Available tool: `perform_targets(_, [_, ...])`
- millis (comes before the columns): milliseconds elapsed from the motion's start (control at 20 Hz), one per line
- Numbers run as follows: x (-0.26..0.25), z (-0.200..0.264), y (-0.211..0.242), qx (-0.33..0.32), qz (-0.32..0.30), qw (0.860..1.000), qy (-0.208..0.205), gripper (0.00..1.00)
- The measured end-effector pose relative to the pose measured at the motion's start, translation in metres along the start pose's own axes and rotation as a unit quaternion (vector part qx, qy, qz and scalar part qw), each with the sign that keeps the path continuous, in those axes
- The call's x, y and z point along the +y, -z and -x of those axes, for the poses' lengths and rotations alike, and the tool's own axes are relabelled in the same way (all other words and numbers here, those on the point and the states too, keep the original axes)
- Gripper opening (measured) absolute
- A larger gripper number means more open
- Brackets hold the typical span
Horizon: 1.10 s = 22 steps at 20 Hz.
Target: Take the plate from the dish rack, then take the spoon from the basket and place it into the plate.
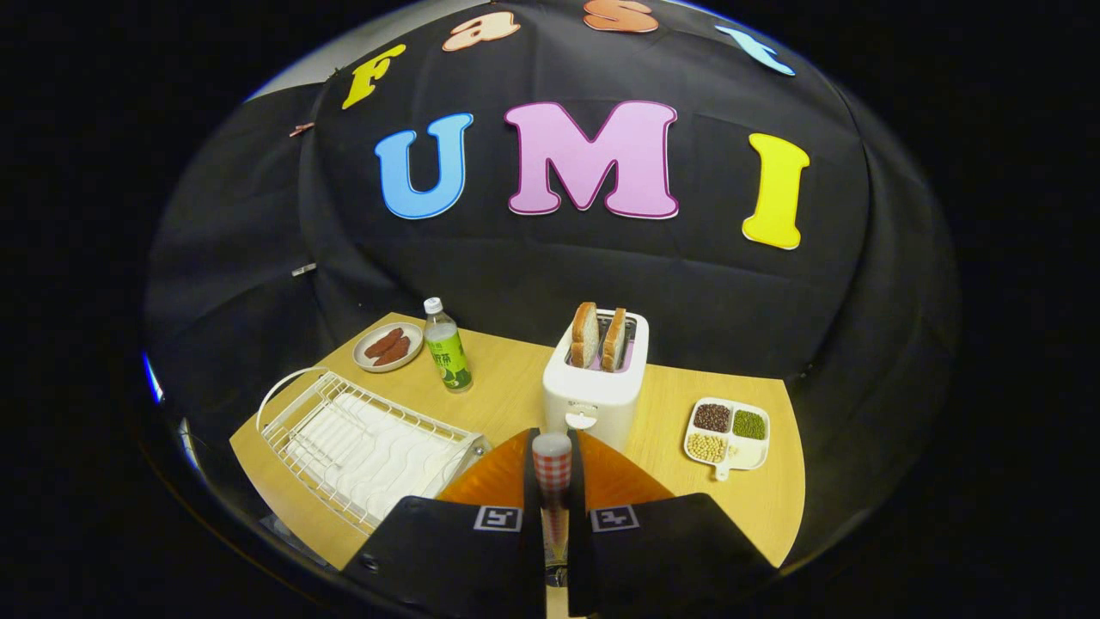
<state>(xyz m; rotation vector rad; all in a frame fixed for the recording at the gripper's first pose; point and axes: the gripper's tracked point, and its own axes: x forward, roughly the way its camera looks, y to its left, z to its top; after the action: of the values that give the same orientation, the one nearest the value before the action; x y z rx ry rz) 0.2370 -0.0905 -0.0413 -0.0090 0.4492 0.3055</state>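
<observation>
On the wooden tabletop (507, 378), going left to right, sit a white wire dish rack (365, 447), a small plate of sausages (388, 346), a green-labelled bottle (447, 346), a white toaster (596, 374) holding two bread slices, and a divided dish of beans (727, 434). The tongs (553, 507) are closed on a spoon (552, 468) with a red-checked handle, held upright between the fingers in front of the toaster. An orange plate (619, 477) lies just below the fingers.
</observation>
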Motion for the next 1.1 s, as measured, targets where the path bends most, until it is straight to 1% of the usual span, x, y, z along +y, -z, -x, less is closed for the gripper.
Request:
perform_targets(200, [0.017, 0.033, 0.015, 0.013, -0.022, 1.0, 0.007, 0.14])
perform_targets(300, [0.023, 0.047, 0.027, 0.022, -0.038, 0.999, 0.019, 0.14])
perform_targets(500, [0.04, 0.069, 0.06, 0.047, -0.095, 0.994, 0.039, 0.14])
perform_targets(600, [0.049, 0.075, 0.085, 0.061, -0.114, 0.991, 0.046, 0.14])
perform_targets(850, [0.073, 0.084, 0.15, 0.101, -0.139, 0.983, 0.061, 0.14])
perform_targets(1100, [0.093, 0.081, 0.2, 0.134, -0.155, 0.976, 0.067, 0.14])
